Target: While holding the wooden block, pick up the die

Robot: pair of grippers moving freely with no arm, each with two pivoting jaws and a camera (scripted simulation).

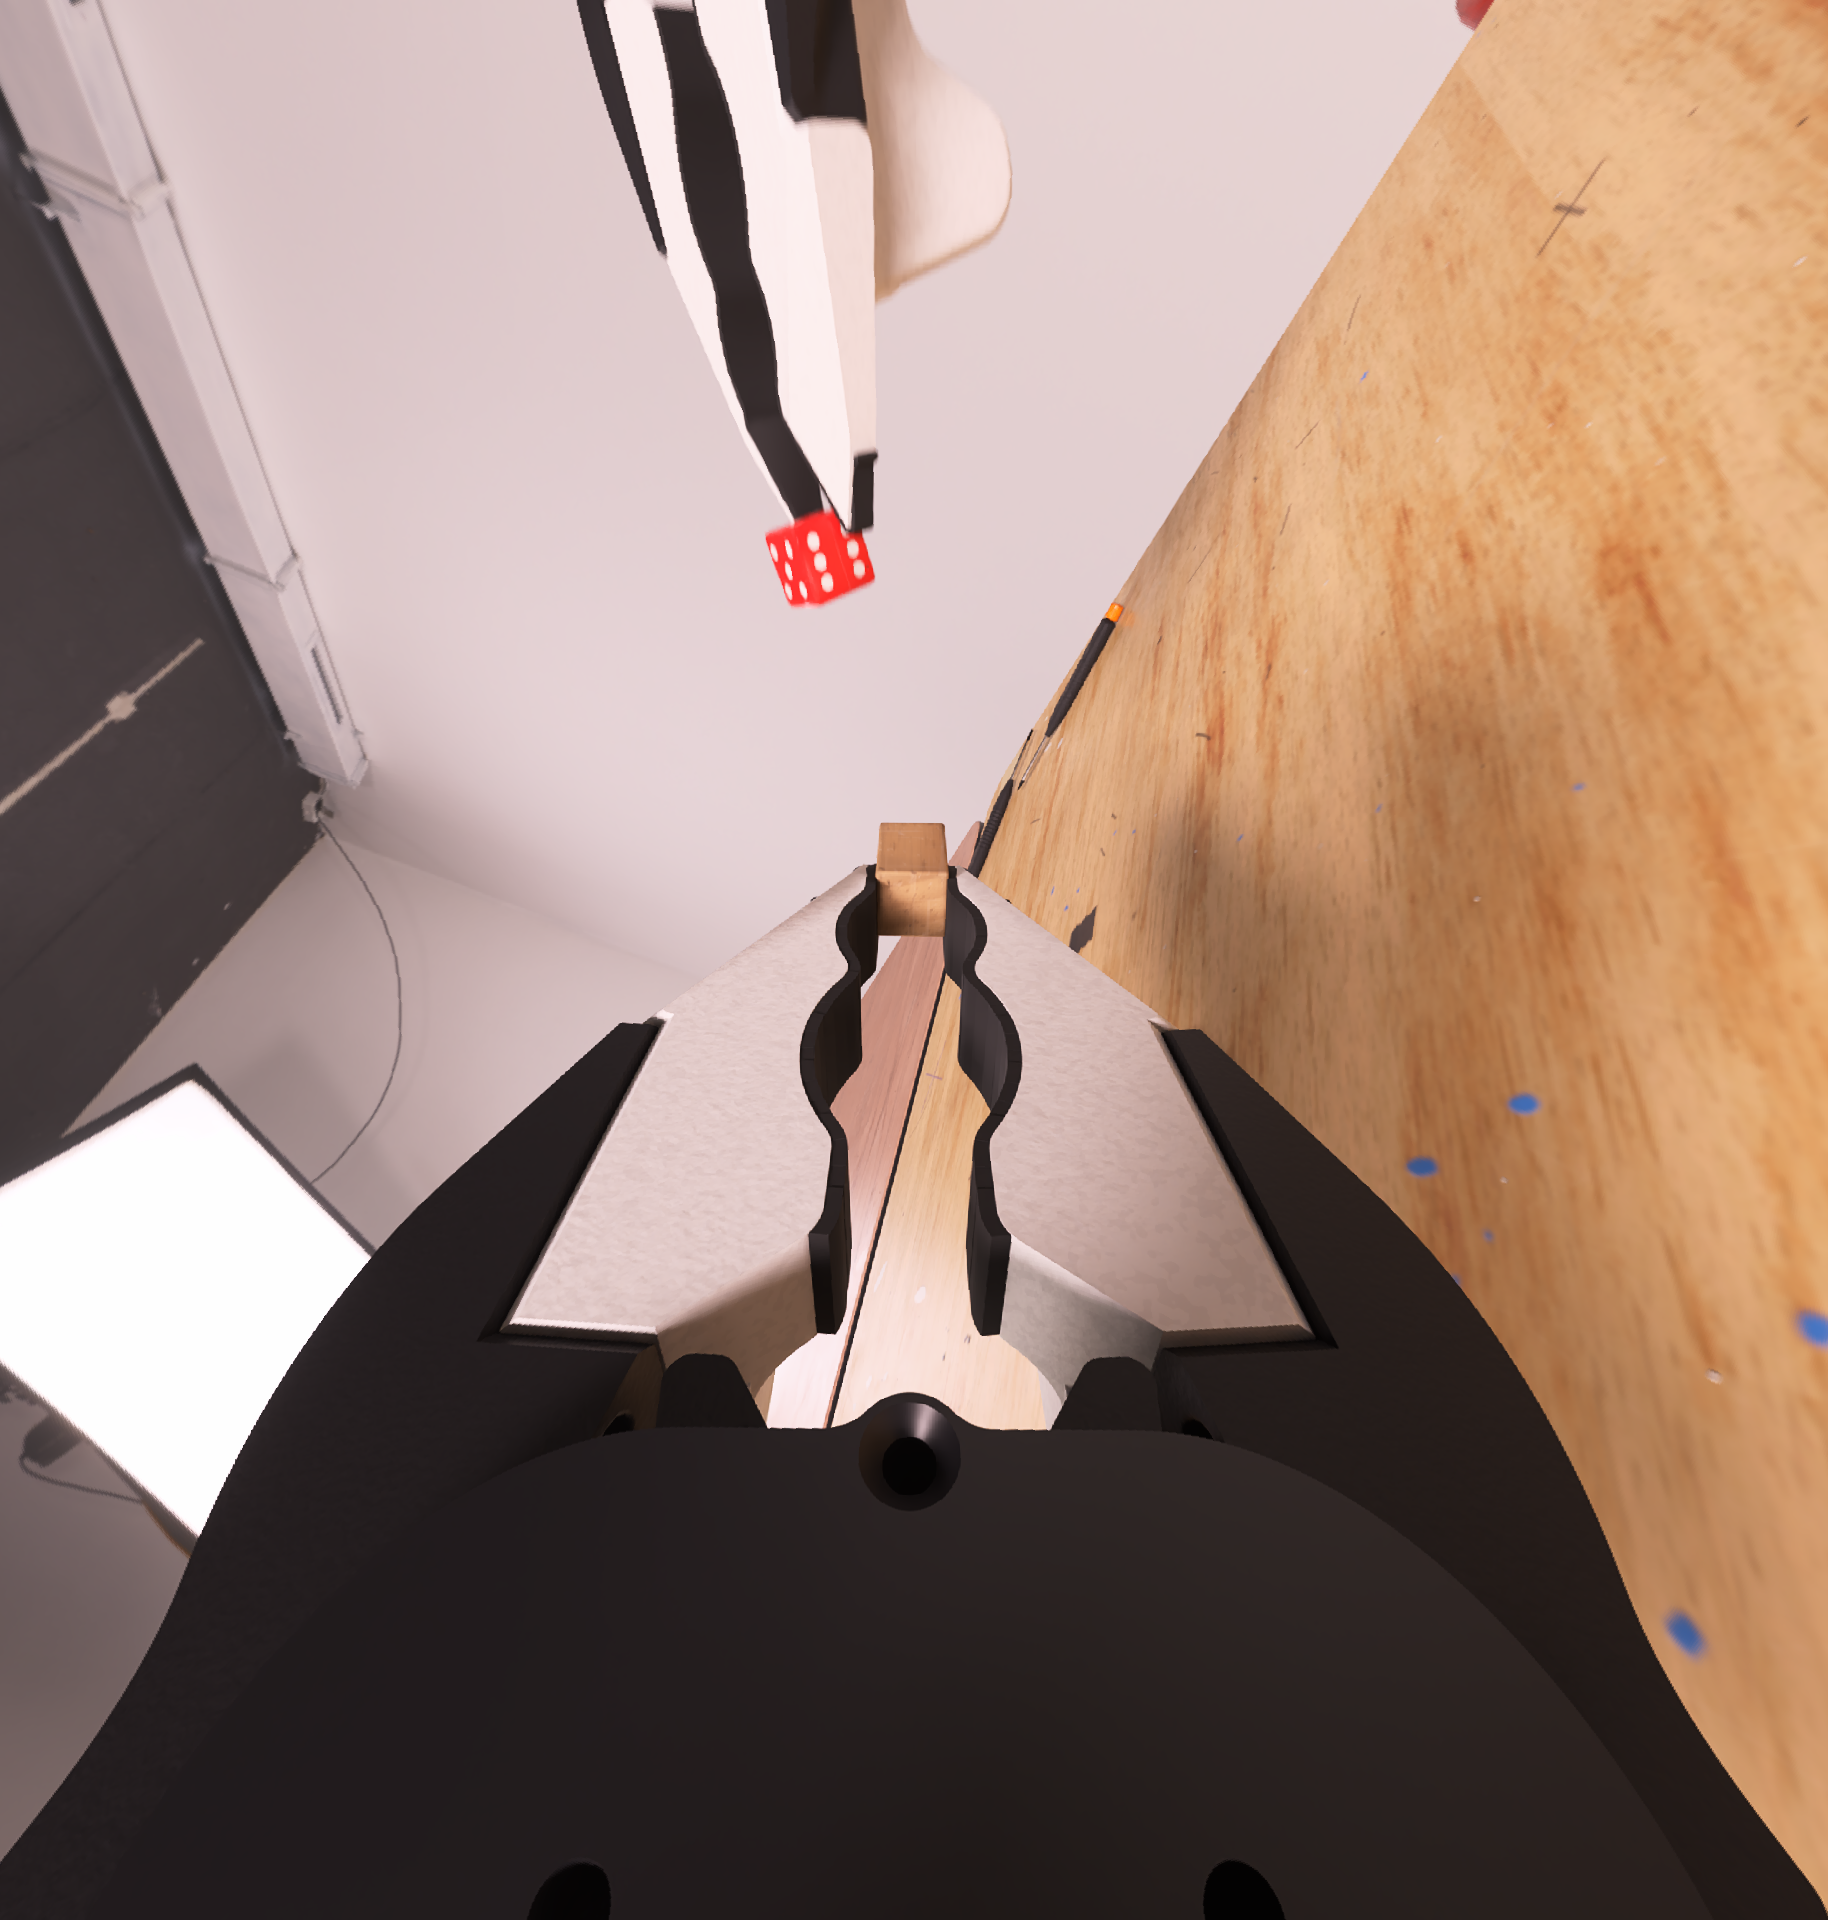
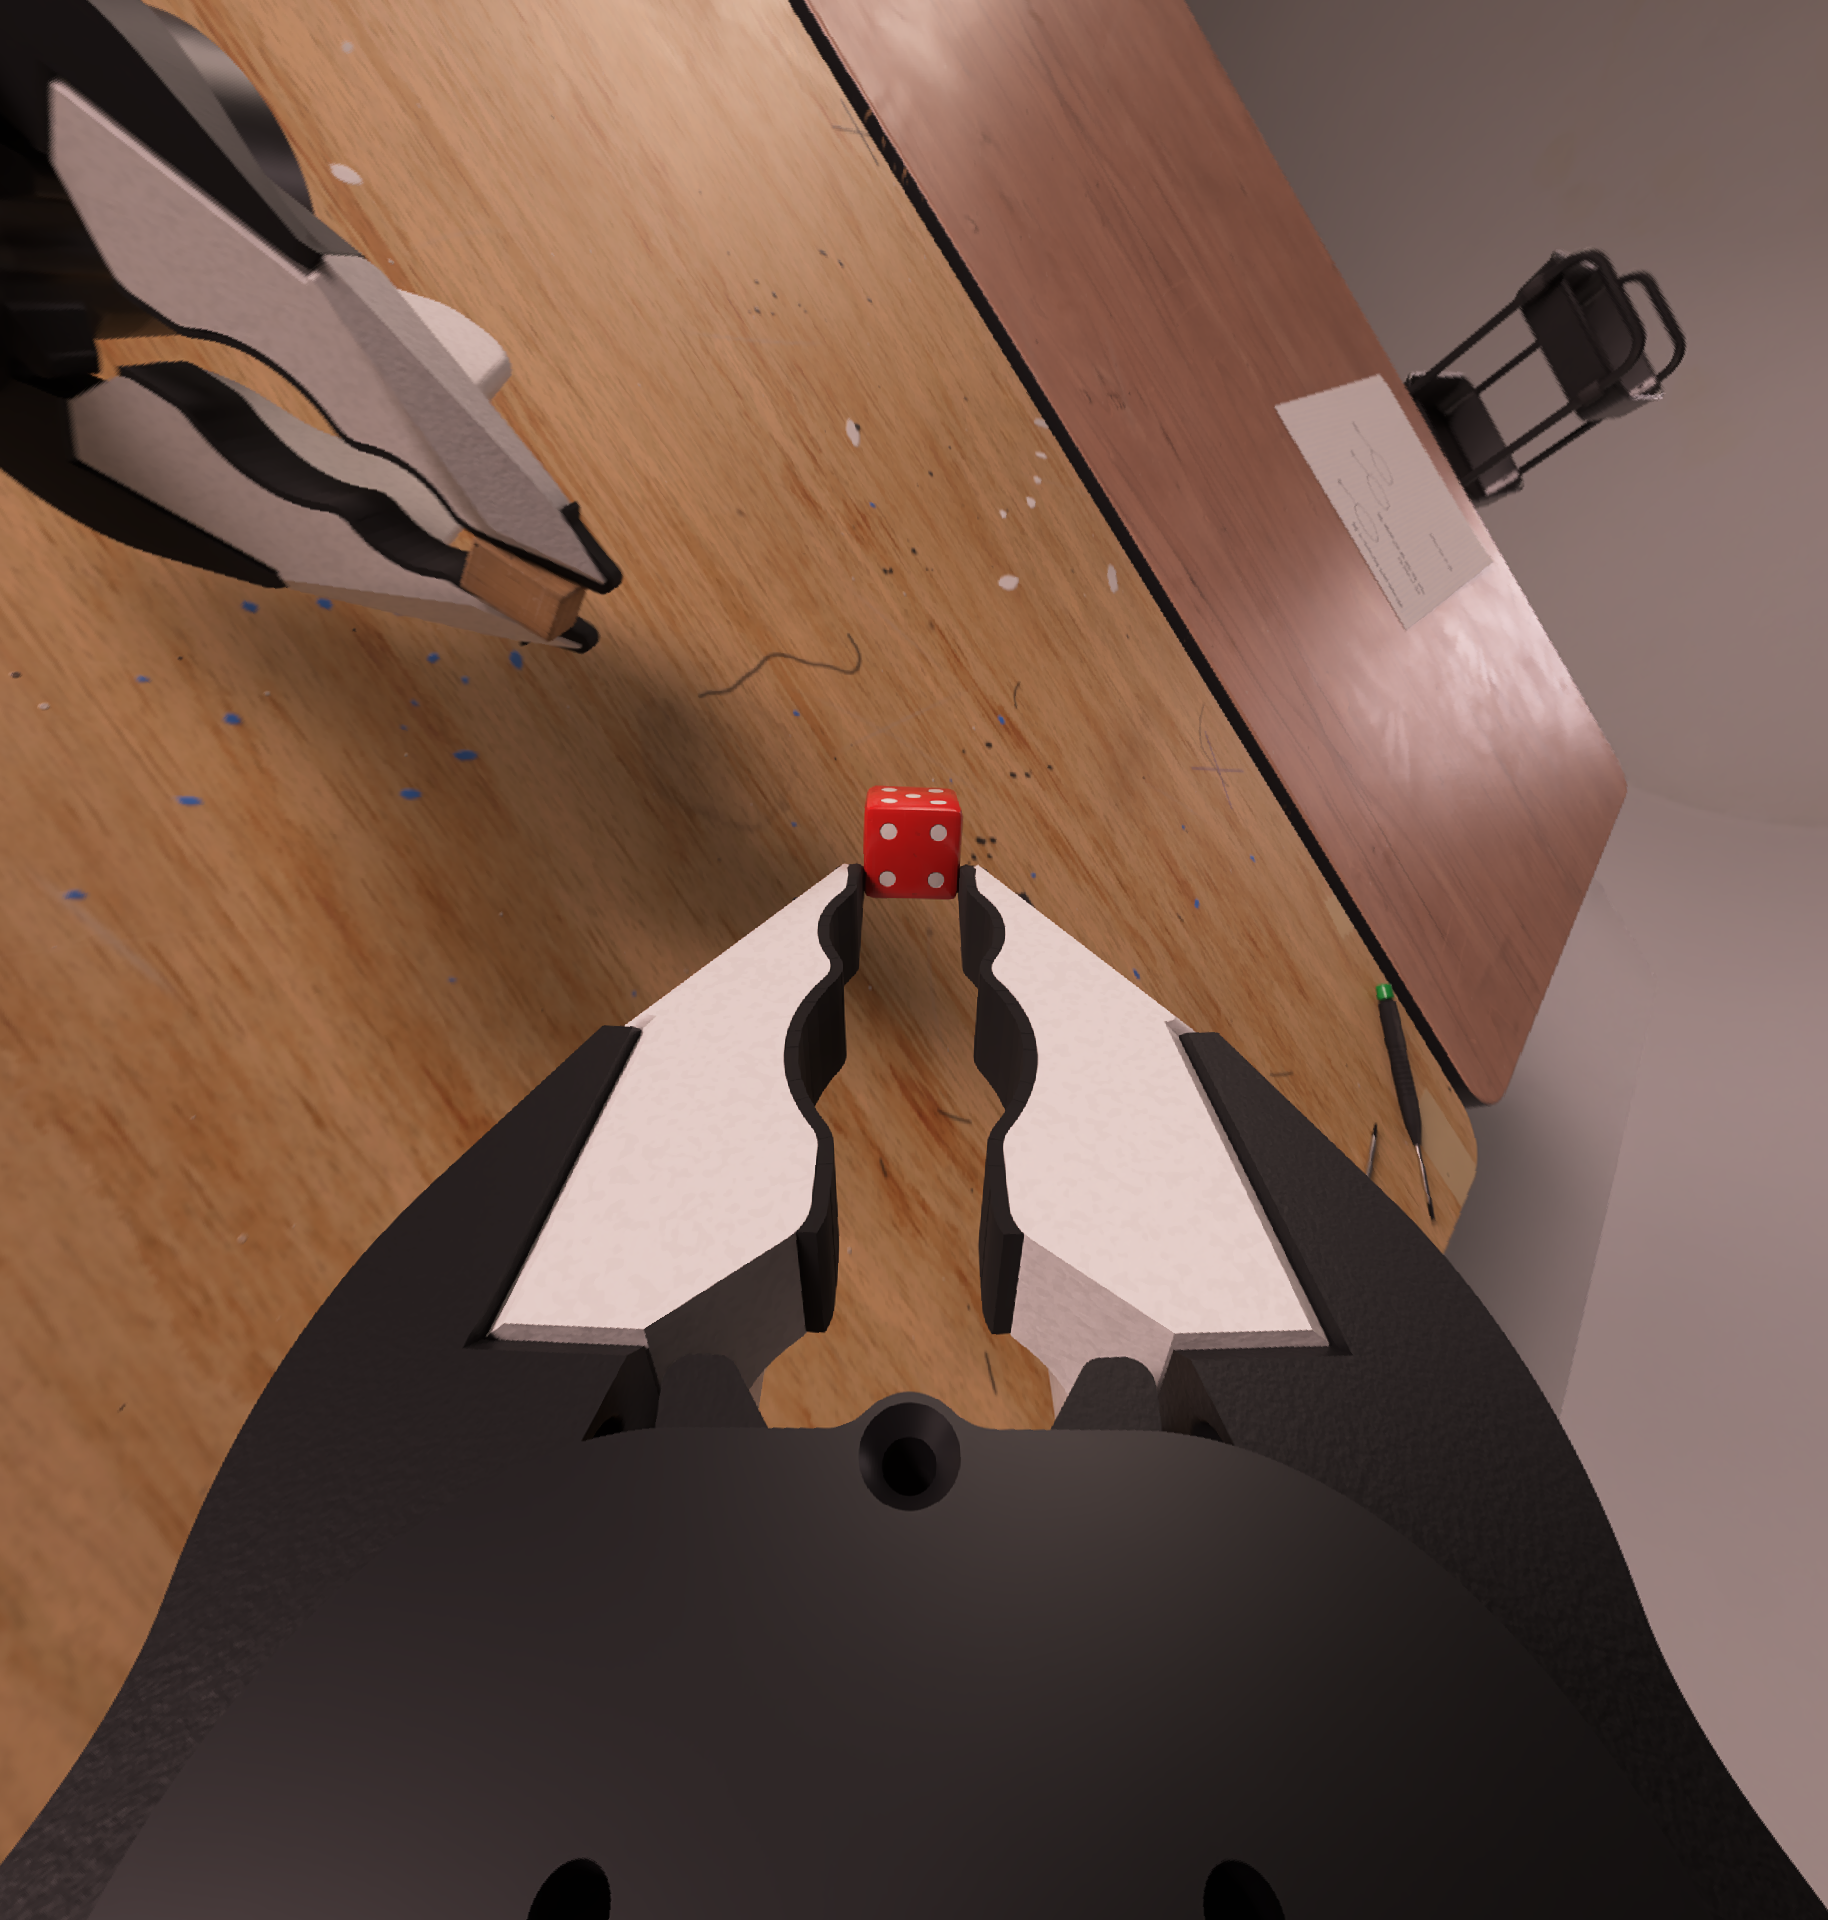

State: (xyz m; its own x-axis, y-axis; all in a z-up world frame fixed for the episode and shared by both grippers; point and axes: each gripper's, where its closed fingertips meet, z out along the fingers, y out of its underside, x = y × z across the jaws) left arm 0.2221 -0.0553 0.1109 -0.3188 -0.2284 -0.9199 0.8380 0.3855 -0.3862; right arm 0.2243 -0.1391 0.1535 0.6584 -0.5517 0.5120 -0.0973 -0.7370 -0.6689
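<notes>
My left gripper [image 1: 911, 883] is shut on a small wooden block [image 1: 911, 878] and holds it in the air off the table. It also shows in the right wrist view [image 2: 583, 608] at upper left, with the block [image 2: 520, 587] between its tips. My right gripper [image 2: 911, 881] is shut on a red die with white pips [image 2: 912, 840], held at the fingertips above the wooden table [image 2: 474, 935]. In the left wrist view the right gripper [image 1: 837, 509] hangs at top centre with the die [image 1: 819, 561] at its tips, clear of the table [image 1: 1512, 727].
A reddish-brown board [image 2: 1253, 468] with a sheet of paper [image 2: 1383, 499] lies along the table's far side. A green-capped tool [image 2: 1403, 1081] lies near the table edge. An orange-tipped tool [image 1: 1081, 670] lies on the table. A black frame [image 2: 1554, 353] stands beyond. A bright light panel [image 1: 131, 1278] is at lower left.
</notes>
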